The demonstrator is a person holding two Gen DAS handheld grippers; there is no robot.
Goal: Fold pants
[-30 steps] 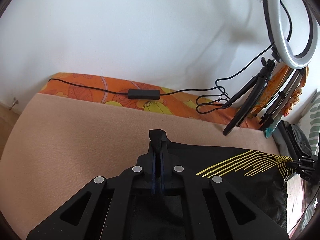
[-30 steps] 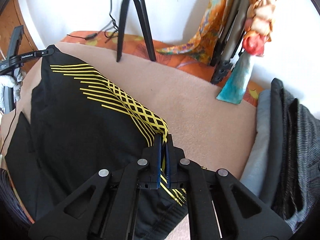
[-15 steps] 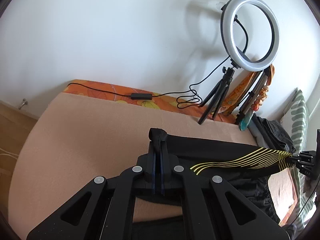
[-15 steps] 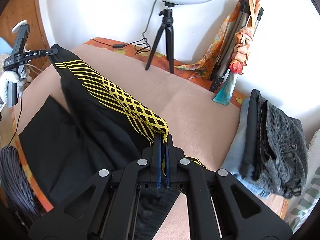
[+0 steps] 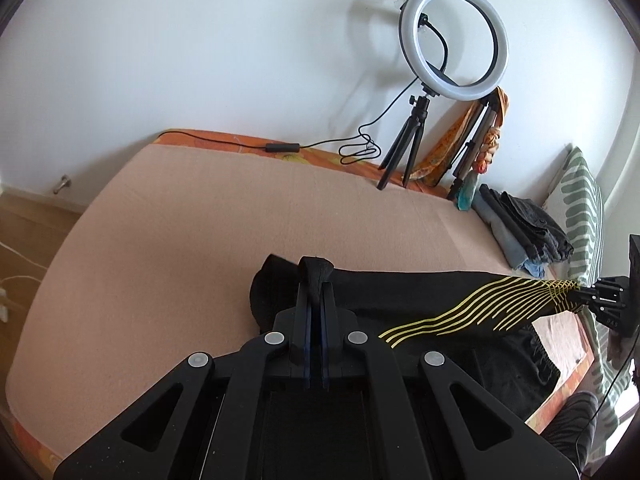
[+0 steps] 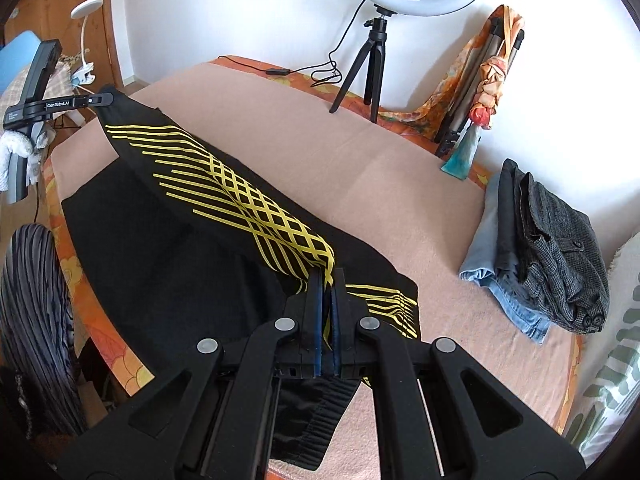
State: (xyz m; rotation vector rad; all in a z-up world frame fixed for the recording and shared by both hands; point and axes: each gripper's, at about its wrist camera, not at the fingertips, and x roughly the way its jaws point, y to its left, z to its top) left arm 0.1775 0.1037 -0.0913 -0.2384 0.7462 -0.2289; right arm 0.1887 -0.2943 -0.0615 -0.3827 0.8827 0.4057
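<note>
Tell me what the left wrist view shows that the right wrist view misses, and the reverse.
Only the left wrist view: the whole ring light, the wooden floor and a door stop at the wall.

Only the right wrist view: a white clip-on lamp, the pants' ribbed waistband hanging under the right tongs, and a dark ribbed object at the bed's near edge.

Both: the black pants with yellow stripes stretched between the left tongs and the right, both shut on the fabric, the peach blanket, the tripod and the stack of folded clothes.
</note>
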